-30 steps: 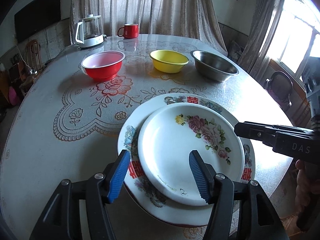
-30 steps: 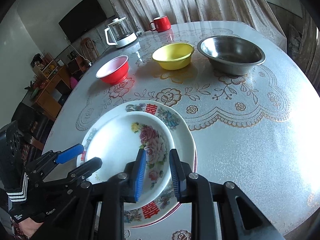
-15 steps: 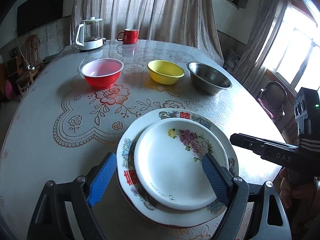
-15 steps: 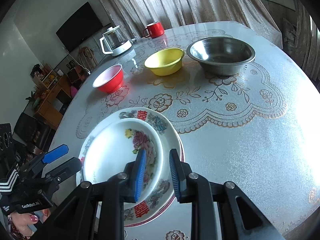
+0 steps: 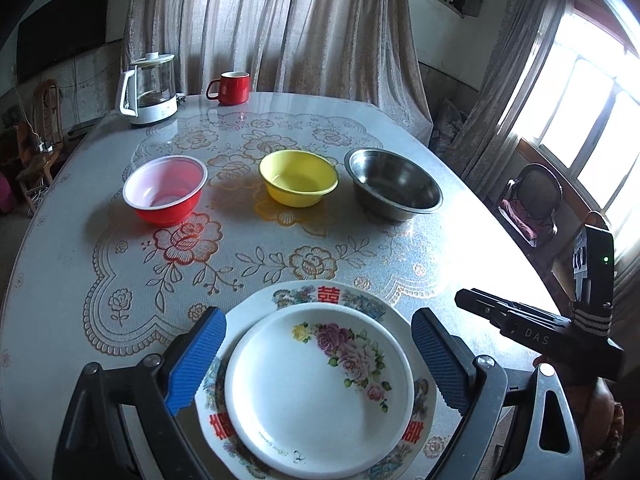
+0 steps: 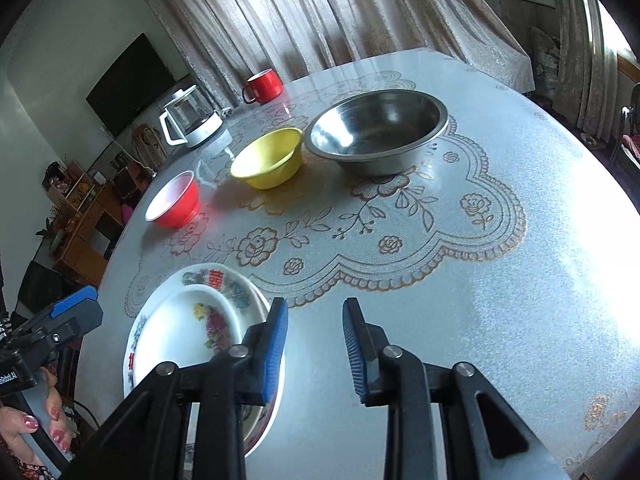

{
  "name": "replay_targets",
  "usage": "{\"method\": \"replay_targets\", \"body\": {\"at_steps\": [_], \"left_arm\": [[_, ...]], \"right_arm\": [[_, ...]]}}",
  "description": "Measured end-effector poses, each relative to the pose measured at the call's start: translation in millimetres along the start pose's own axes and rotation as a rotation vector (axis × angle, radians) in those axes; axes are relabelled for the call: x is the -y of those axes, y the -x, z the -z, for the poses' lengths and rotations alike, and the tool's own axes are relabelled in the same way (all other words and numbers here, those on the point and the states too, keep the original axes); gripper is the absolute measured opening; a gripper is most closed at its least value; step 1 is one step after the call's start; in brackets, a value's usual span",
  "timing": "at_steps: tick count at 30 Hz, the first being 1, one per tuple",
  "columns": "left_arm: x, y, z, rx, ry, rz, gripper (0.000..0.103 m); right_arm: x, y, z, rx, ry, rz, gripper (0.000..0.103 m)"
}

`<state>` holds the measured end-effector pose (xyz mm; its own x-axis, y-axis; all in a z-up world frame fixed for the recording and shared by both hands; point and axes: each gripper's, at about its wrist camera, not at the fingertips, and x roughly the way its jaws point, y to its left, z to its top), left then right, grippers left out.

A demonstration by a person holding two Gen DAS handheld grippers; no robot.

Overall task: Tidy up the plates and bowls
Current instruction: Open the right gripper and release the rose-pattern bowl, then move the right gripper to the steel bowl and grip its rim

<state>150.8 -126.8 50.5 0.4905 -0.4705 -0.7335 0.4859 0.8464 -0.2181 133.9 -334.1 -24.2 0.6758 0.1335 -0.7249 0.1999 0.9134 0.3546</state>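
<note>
A small white plate with roses [image 5: 320, 392] lies stacked on a larger floral plate [image 5: 332, 296] at the table's near edge; both also show in the right wrist view [image 6: 188, 328]. My left gripper [image 5: 318, 364] is open wide, its blue pads either side of the stack above it, holding nothing. My right gripper [image 6: 316, 352] is open and empty, just right of the plates. Farther back stand a red bowl [image 5: 164, 190], a yellow bowl [image 5: 298, 178] and a steel bowl [image 5: 394, 188] in a row.
A glass kettle [image 5: 150, 88] and a red mug [image 5: 230, 88] stand at the table's far edge. The round table [image 5: 460, 240] has a lace-pattern cover. A chair [image 5: 532, 204] stands to the right by the window.
My left gripper has opened wider and pulled back from the stacked plates. My right gripper has opened a little and moved right, off the plates.
</note>
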Motion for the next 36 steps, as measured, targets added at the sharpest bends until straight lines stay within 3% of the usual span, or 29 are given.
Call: {"method": "replay_targets", "body": {"at_steps": [16,21,27,28,31,36], "left_arm": [[55,-49,-49,-0.035,-0.062,0.023,0.098],[59,-69,-64,-0.059,-0.034,0.015,0.098],[59,-96,-76,-0.105,0.012,0.015,0.098],[58,-100,-78,-0.108,0.020,0.010,0.098],[56,-110,-83,-0.114,0.040,0.012,0.098],[54,-127,-92,-0.131,0.078,0.029,0.099]], "right_arm": [[73,0,-46,0.080,-0.083,0.073,0.040],[87,-9,-64,0.069,-0.080,0.120,0.040],[106,-14,-83,0.088,-0.112,0.111,0.041],[108,-15,-87,0.092,-0.117,0.107,0.043],[116,-19,-97,0.098,-0.135,0.087,0.073],[124,-28,-115,0.093,-0.150,0.082,0.075]]}}
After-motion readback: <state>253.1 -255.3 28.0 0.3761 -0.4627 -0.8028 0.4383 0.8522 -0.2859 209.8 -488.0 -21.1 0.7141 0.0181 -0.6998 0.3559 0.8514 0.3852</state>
